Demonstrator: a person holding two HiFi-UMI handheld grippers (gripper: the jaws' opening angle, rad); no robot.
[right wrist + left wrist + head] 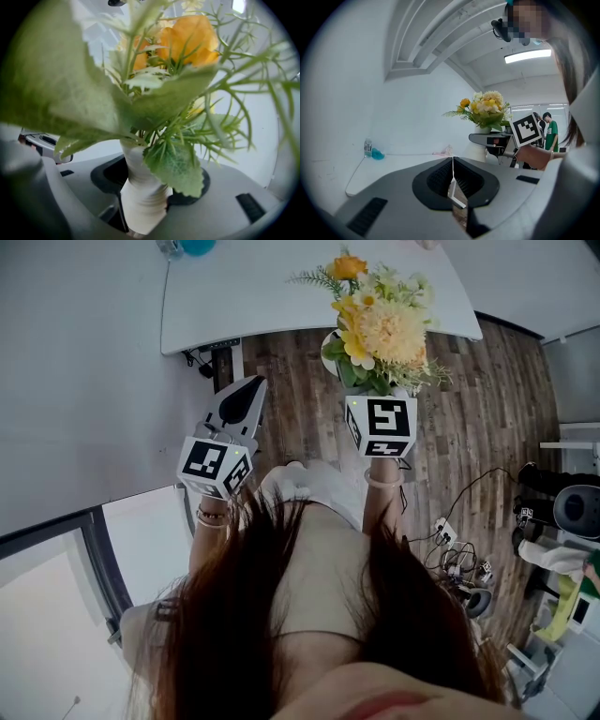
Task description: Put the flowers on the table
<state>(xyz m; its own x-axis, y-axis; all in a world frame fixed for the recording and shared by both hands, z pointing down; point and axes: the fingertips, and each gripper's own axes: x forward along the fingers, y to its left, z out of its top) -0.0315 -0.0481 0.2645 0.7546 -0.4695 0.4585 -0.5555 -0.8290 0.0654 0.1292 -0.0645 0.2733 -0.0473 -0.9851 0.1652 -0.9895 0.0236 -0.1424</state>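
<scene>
Flowers [382,329] in right gripper [144,199] near table [281,287] edge; bottle [368,147] at far corner.

We see yellow, orange and cream flowers [380,329] upright in a white ribbed vase [140,197], clamped by the right gripper [143,208]. They hang at the white table [281,296]'s near edge.

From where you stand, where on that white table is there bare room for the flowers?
Most of the table is bare, from its near edge through the middle. At the far left corner sit a bottle and a blue thing; something pink lies at the far edge. The flowers hide part of the right side.
</scene>
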